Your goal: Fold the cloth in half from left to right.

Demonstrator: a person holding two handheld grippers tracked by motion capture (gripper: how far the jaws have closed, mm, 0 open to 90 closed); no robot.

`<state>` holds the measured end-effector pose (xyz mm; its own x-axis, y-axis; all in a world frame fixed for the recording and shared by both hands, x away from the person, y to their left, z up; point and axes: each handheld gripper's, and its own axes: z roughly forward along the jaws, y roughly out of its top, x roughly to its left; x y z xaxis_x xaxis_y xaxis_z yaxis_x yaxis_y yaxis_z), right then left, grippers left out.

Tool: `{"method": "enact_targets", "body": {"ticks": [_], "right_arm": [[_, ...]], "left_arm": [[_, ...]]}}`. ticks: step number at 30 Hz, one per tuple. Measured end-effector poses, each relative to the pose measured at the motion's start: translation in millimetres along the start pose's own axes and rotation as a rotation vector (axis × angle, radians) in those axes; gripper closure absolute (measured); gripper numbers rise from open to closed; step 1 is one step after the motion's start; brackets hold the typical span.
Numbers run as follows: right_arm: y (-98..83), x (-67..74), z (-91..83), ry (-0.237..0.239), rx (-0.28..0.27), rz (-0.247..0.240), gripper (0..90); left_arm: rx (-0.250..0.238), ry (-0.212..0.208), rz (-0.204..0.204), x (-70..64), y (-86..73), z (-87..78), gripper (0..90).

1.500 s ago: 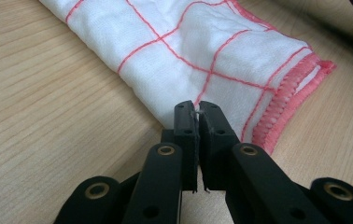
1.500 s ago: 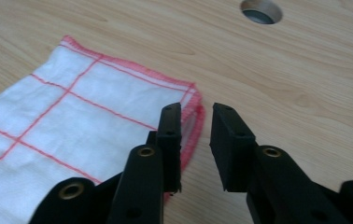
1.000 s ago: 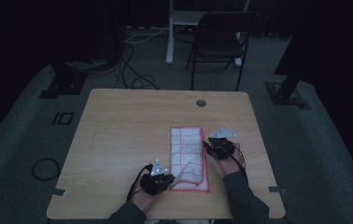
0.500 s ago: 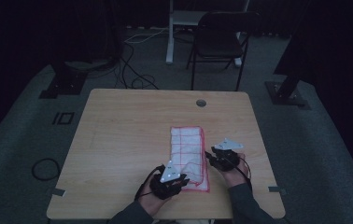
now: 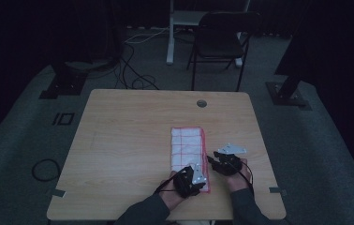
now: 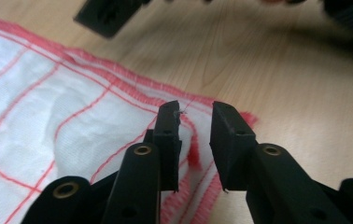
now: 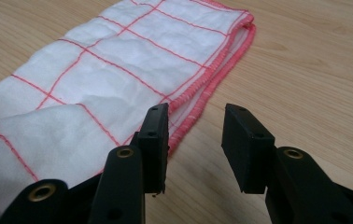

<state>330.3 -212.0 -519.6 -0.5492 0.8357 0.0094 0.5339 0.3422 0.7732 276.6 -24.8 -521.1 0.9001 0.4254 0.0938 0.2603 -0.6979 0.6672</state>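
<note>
Left gripper (image 6: 193, 121): I see my jaws parted, nothing clamped; they straddle the red-stitched corner hem of the cloth, and I cannot tell whether they touch it. In the high view this gripper (image 5: 195, 177) sits over the cloth's near end.
Right gripper (image 7: 195, 128): released, jaws apart over bare wood just beside the cloth's hemmed long edge; the left jaw overlaps the hem in its own view. In the high view it (image 5: 219, 164) lies at 3 o'clock of the cloth's near half.
Cloth (image 5: 187, 147): white dishcloth with a red grid and red border, folded into a long strip, lying flat from 12 to 6 o'clock, right of the middle of the tabletop.
Tabletop (image 5: 128, 140): light wood, with a round cable hole (image 5: 202, 103) at 12 o'clock of the cloth, near the far edge.
Beyond: a dark folding chair (image 5: 222, 42) at 12 o'clock past the tabletop; cables (image 5: 133, 75) on the grey floor at 11 o'clock.
</note>
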Motion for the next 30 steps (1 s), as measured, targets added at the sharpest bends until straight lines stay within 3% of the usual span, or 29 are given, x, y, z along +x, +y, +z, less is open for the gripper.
{"method": "enact_targets", "body": {"ticks": [3,6,9,18,27,30], "right_arm": [[-1.3,-1.9,-0.9,-0.002,-0.004,0.01,61.1],[-1.9,-3.9,-2.1,-0.006,-0.011,0.018,61.1],[-2.4,-6.7,-3.7,-0.011,-0.019,0.027,61.1],[-6.1,-14.2,-4.8,-0.027,-0.023,0.056,61.1],[-8.5,-16.0,-2.3,-0.032,-0.018,0.066,60.3],[-8.7,-16.2,-2.7,-0.032,-0.021,0.067,60.2]], "left_arm": [[0.036,0.015,-0.006,3.0,-1.3,6.0,73.8],[0.042,0.011,-0.037,7.2,-1.7,6.3,85.0],[0.012,-0.017,-0.084,10.4,1.3,1.7,87.5],[-0.061,-0.081,-0.169,13.0,16.0,-7.6,88.3],[-0.08,-0.135,-0.188,8.8,18.2,-2.8,84.5],[-0.092,-0.133,-0.185,7.4,18.9,-4.1,82.5]]}}
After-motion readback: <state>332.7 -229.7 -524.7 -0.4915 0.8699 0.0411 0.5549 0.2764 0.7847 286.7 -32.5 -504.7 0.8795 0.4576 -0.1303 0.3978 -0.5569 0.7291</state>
